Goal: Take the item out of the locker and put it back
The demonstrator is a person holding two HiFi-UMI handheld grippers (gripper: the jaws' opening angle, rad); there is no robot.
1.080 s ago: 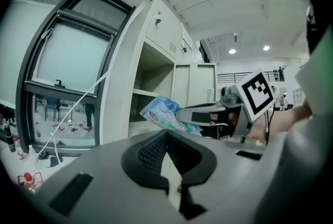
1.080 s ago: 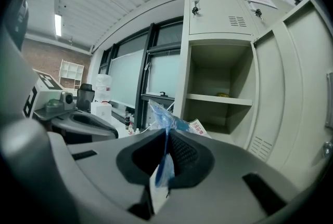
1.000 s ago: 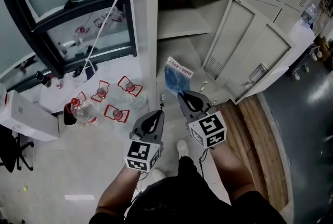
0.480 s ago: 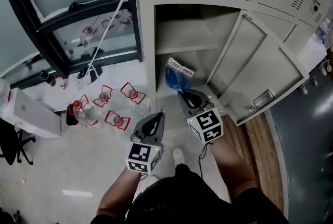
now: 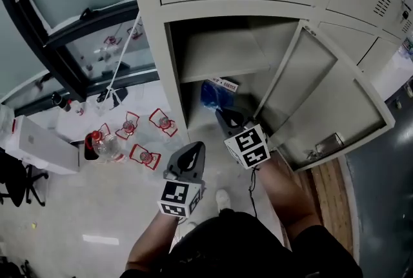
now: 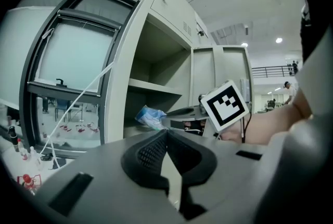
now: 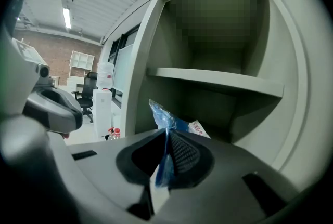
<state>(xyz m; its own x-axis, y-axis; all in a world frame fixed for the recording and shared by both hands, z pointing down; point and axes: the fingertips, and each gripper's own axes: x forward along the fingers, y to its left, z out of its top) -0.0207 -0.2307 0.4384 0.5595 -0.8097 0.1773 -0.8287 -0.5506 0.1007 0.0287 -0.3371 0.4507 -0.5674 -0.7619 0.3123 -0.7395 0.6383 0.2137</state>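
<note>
The head cam is looking steeply down on the open locker [image 5: 232, 9]. Both gripper cams are sitting low and close, peering along their jaws into it; all three are sharing its shelf [image 5: 222, 54].

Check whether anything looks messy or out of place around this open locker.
Mainly the floor left of the locker: plastic bottles and red-trimmed pieces lie scattered below the window rather than stored. A white cord hangs slanted across the window. The blue bag is simply pinched in the right gripper.
</note>
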